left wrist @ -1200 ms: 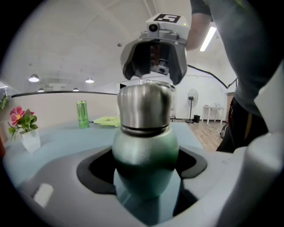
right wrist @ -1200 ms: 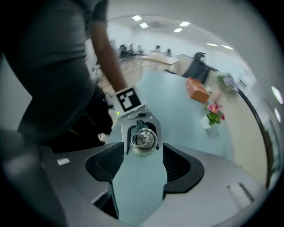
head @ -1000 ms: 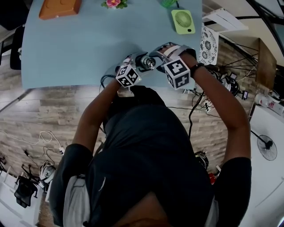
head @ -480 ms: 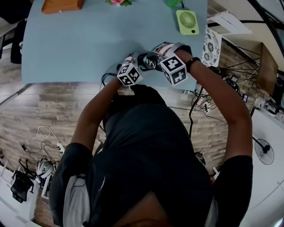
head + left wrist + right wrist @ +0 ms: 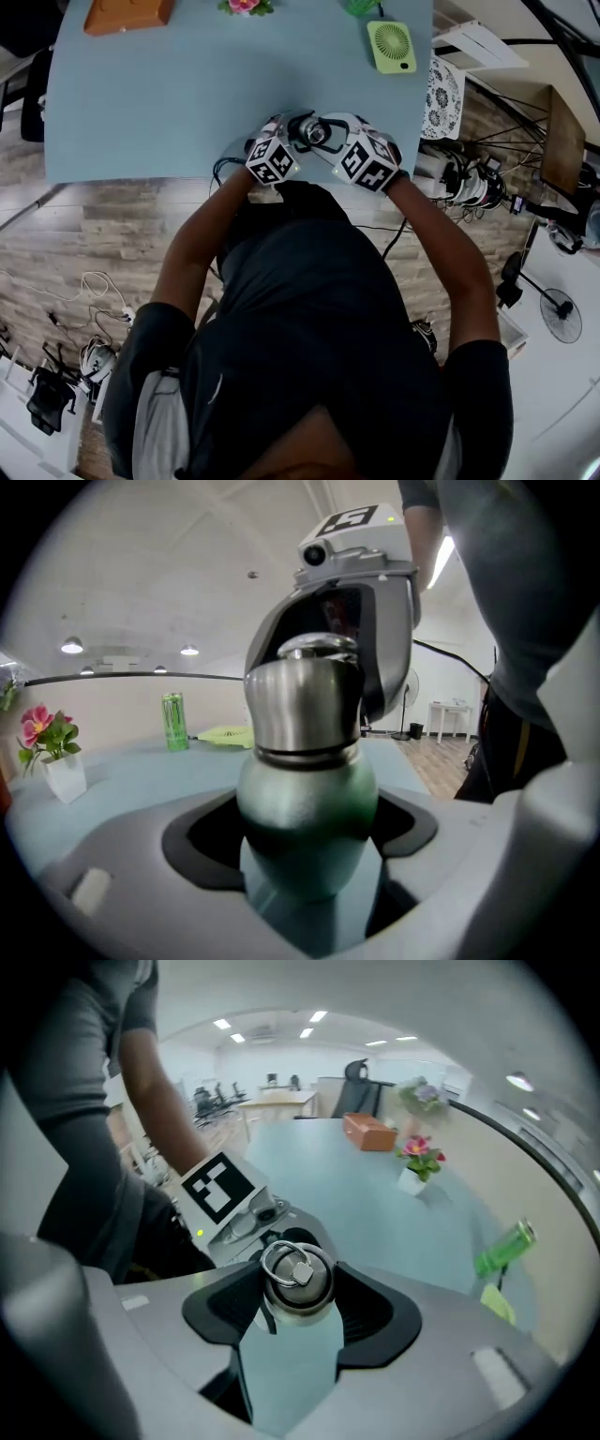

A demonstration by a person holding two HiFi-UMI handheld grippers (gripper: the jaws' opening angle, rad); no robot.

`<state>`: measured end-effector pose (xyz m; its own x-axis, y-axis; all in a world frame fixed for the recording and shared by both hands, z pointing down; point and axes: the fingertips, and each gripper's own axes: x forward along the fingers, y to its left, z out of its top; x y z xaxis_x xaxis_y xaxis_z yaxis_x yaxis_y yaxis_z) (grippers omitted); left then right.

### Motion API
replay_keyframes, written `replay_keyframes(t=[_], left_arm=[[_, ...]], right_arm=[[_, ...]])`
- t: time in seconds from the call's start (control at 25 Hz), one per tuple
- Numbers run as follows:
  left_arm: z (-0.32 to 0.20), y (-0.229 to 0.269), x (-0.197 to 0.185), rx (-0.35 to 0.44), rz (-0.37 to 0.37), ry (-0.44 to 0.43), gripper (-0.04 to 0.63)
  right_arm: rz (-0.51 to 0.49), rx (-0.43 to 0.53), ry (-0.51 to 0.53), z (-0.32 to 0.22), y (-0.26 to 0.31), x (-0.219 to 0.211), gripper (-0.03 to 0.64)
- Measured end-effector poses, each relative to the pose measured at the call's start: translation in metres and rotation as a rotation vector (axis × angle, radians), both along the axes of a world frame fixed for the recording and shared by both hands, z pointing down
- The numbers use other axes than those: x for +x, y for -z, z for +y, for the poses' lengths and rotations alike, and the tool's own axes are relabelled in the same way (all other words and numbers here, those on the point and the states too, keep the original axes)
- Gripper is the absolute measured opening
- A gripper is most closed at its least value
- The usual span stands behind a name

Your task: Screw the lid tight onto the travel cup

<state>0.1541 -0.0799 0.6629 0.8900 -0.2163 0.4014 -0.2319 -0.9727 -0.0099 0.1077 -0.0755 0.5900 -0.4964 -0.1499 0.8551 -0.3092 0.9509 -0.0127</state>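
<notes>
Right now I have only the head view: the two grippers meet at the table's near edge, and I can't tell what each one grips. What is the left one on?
Observer: The left gripper is shut on the cup, on its green body below the steel lid.
Reviewer: And the right one?
Observer: The right gripper is shut on the lid, one pad on each side.
Reviewer: Is the lid seated on the cup?
Observer: It sits straight on the cup, with a thin dark seam at the joint. Whether it is tight, I cannot tell.
</notes>
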Motion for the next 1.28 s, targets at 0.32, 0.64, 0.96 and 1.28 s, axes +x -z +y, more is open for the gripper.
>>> replay_keyframes(t=[0.32, 0.64, 0.96, 1.28], left_arm=[[-0.001, 0.000, 0.000, 0.000, -0.002, 0.007, 0.428], [-0.001, -0.001, 0.001, 0.001, -0.003, 0.006, 0.428], [-0.002, 0.000, 0.001, -0.002, 0.000, 0.007, 0.428], [-0.001, -0.001, 0.001, -0.002, -0.001, 0.009, 0.428]], right_arm=[[-0.056, 0.079, -0.546, -0.008, 0.000, 0.004, 0.239], [-0.048, 0.083, -0.543, -0.009, 0.001, 0.004, 0.239], [-0.012, 0.005, -0.416, -0.003, -0.002, 0.006, 0.245], [0.242, 0.034, 0.498, 0.015, 0.011, 0.007, 0.255]])
